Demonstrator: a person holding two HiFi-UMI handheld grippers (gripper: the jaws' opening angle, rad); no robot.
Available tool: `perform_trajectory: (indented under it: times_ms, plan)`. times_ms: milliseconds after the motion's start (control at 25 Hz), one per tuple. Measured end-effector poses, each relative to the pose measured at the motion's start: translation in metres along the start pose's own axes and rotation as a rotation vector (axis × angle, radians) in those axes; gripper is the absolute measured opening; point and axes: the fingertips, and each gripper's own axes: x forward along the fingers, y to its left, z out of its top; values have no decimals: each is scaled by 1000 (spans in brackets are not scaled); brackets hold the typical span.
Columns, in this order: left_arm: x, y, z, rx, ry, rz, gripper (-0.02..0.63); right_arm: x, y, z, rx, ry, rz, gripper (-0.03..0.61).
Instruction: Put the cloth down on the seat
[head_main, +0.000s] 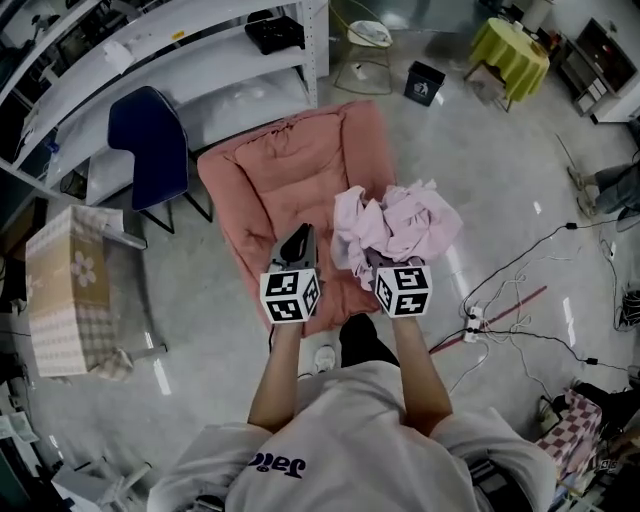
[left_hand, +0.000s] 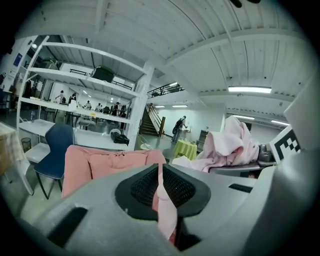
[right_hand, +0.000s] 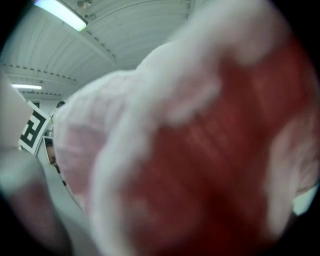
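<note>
One pink cloth (head_main: 400, 225) in left tool (head_main: 300, 240)

The cloth (head_main: 400, 225) sits bunched before the right gripper (head_main: 380, 262), over the right edge of the seat (head_main: 270, 170), with the left gripper (head_main: 297, 243) just left of it — a chair (head_main: 148, 135) stands left of the seat, shelving (head_main: 200, 60) behind both.
</note>
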Motion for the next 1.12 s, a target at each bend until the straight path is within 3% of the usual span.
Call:
perform_trajectory:
  times_ms: [360, 1120]
  plan:
    - [48, 35, -57, -54, 142, 83, 37, 68, -27, -95, 9, 249, 47, 278]
    - [102, 79, -175, -176, 347, 163, 37, 164, -41, -275, 22, 613, 112, 281]
